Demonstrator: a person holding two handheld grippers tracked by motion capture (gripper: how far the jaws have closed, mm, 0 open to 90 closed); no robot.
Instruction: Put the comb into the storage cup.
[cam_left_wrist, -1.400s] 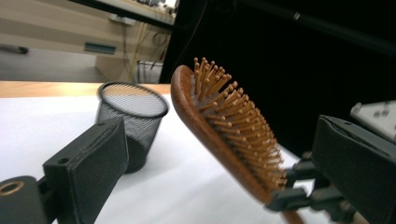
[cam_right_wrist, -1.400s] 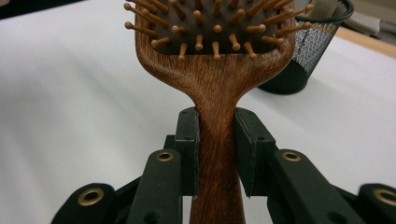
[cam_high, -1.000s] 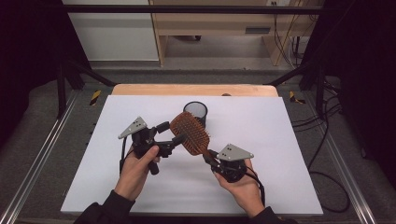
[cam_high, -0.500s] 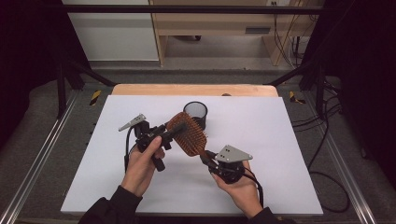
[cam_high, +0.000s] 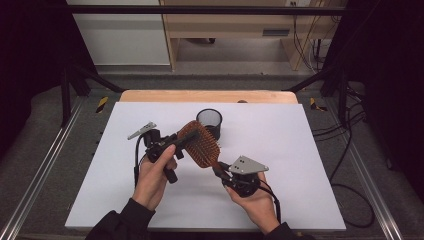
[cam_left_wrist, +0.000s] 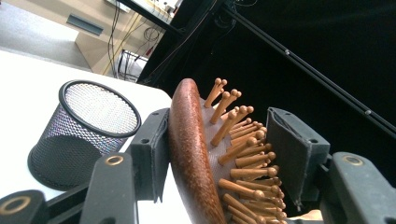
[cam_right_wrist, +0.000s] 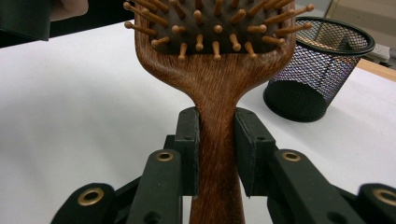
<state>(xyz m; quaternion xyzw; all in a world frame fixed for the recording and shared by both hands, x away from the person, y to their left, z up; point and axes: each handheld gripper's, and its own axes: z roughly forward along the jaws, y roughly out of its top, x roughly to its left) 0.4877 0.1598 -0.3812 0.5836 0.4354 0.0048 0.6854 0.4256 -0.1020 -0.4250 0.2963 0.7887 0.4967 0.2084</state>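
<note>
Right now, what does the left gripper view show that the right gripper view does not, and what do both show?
The left gripper view shows the wooden hairbrush edge-on: one pad lies on its smooth back, the other stands beside the bristle tips; whether it touches them I cannot tell. The right gripper view shows the bristles face-on and the brush's handle clamped between the right gripper pads. Both show the black mesh cup standing upright on the white table.

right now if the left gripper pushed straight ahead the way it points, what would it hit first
Probably the black wire mesh cup, just ahead and left of the wooden paddle hairbrush between the left gripper fingers, though depth is unclear.
</note>
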